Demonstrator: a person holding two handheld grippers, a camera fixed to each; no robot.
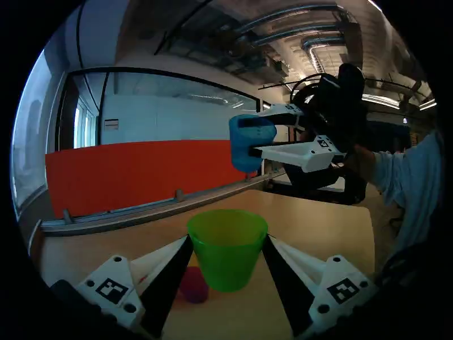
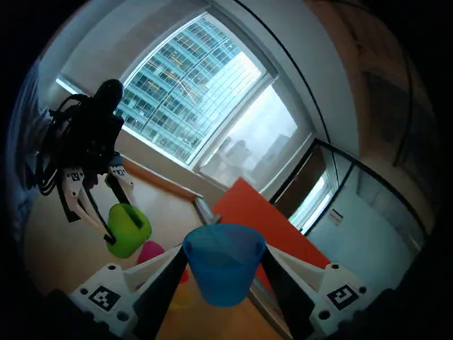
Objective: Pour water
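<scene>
The left gripper [image 1: 226,242] has its jaws clamped on the green cup [image 1: 227,260], one finger on each side of the wall below the rim. The right gripper [image 2: 225,252] grips the blue cup [image 2: 225,275] the same way. In the left gripper view the blue cup hangs at one o'clock from the green one, higher and apart. Both look like thin, light, smooth plastic that may flex or slip, so a moderate mid-wall squeeze suits. A pink cup [image 1: 194,285] sits on the table [image 1: 317,221] at seven o'clock.
</scene>
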